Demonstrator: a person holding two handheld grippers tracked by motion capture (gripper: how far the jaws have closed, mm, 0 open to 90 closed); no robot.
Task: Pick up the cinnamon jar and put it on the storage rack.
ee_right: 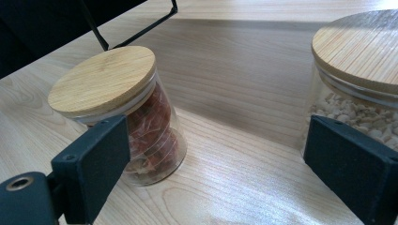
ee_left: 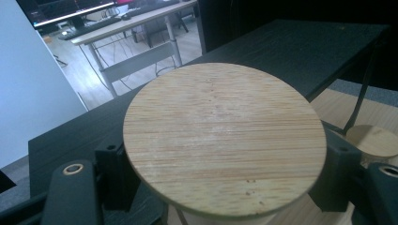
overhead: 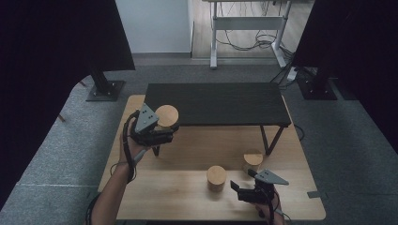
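Observation:
My left gripper (overhead: 168, 129) (ee_left: 225, 176) is shut on a glass jar with a round wooden lid (overhead: 166, 114) (ee_left: 224, 138). It holds the jar above the table at the front left corner of the black shelf (overhead: 220, 103) (ee_left: 291, 42). A jar of reddish pieces (overhead: 216, 177) (ee_right: 123, 110) and a jar of white pebbles (overhead: 253, 160) (ee_right: 359, 65) stand on the wooden table (overhead: 178, 187), each with a wooden lid. My right gripper (overhead: 244, 183) (ee_right: 216, 157) is open near the table's front right. Its jaws stand wide apart, one beside each jar, touching neither.
The black shelf stands on thin metal legs (overhead: 271, 139) across the back of the table. Grey carpet (overhead: 347, 140) surrounds the table, with black stands (overhead: 104, 86) and a desk frame with cables (overhead: 248, 28) beyond. Dark curtains hang on both sides.

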